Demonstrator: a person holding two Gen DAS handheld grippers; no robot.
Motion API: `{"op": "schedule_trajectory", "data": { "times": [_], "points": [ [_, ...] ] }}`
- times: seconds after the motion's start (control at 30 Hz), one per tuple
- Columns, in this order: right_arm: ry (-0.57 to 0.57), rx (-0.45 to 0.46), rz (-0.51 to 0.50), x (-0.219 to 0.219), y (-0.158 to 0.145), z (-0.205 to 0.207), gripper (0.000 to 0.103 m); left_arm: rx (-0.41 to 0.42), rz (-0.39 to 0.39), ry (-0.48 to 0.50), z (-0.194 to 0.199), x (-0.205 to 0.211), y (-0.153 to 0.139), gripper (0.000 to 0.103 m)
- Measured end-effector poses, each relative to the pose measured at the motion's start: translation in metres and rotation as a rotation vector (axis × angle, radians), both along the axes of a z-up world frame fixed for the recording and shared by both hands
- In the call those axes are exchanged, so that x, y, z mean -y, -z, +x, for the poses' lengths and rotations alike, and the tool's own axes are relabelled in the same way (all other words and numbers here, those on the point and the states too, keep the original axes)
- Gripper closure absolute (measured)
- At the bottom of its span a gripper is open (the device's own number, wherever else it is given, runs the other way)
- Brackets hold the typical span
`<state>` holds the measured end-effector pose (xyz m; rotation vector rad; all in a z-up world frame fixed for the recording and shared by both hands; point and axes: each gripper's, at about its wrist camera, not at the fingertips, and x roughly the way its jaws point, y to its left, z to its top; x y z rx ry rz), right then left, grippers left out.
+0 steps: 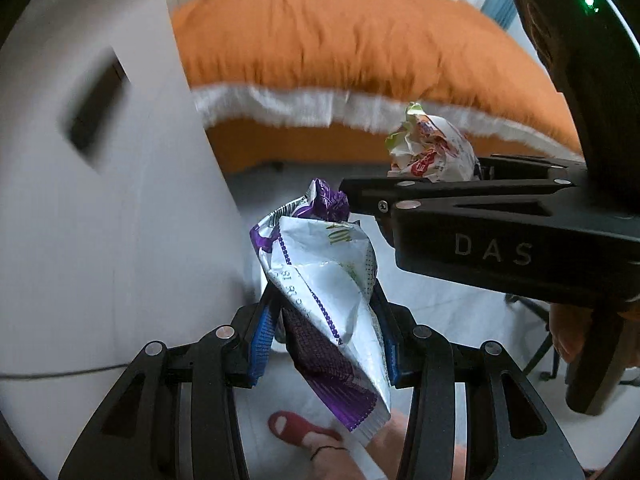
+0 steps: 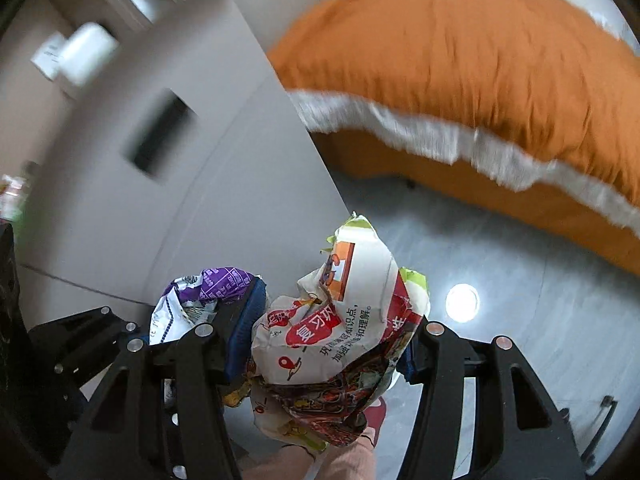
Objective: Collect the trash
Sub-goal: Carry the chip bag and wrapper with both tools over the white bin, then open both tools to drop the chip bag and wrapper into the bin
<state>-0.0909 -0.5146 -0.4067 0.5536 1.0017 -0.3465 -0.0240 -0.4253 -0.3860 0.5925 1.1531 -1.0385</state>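
Orange bedspread point(image 1: 320, 40) – white fringe, grey cabinet point(image 1: 100, 220), red slipper point(image 1: 298, 428)

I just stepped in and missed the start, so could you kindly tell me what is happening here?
A person is collecting trash with hand-held tongs in each hand. The left tongs are shut on a crumpled purple and white wrapper, and the right tongs grip a crumpled red and white printed paper. Both hang over a grey floor beside an orange-covered bed.

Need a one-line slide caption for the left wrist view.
Left tool clamps a crumpled purple-and-white wrapper; right tool alongside holds crumpled printed paper, orange bedding behind.
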Motion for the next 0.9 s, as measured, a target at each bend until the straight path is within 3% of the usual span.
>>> {"op": "schedule_trajectory", "data": {
  "times": [0.23,0.3,0.33,0.37,0.47,0.57,0.67,0.83,0.9],
  "points": [
    [0.003,-0.069,0.063,0.029,0.134,0.012,0.046,-0.092,0.061,-0.028,0.006,0.005,0.141,0.059],
    [-0.006,-0.084,0.069,0.031,0.16,0.014,0.043,-0.113,0.052,-0.034,0.004,0.005,0.17,0.043],
    [-0.014,-0.099,0.076,0.032,0.173,0.015,0.031,-0.111,0.066,-0.05,0.003,0.005,0.19,0.007],
    [-0.017,-0.113,0.081,0.033,0.188,0.014,0.005,-0.108,0.072,-0.06,0.006,0.007,0.202,0.005],
    [-0.029,-0.143,0.074,0.032,0.212,0.01,0.005,-0.106,0.097,-0.082,0.006,0.004,0.233,0.005],
    [-0.036,-0.174,0.044,0.031,0.222,0.009,0.005,-0.103,0.115,-0.096,0.004,-0.001,0.244,0.005],
    [-0.044,-0.177,0.03,0.028,0.213,0.007,0.005,-0.097,0.117,-0.102,0.003,-0.001,0.239,0.005],
    [-0.057,-0.154,-0.007,0.021,0.174,0.006,0.005,-0.074,0.085,-0.111,0.002,0.001,0.2,0.005],
    [-0.056,-0.13,-0.02,0.02,0.145,0.002,0.005,-0.063,0.061,-0.116,0.001,0.001,0.177,0.005]
  ]
}}
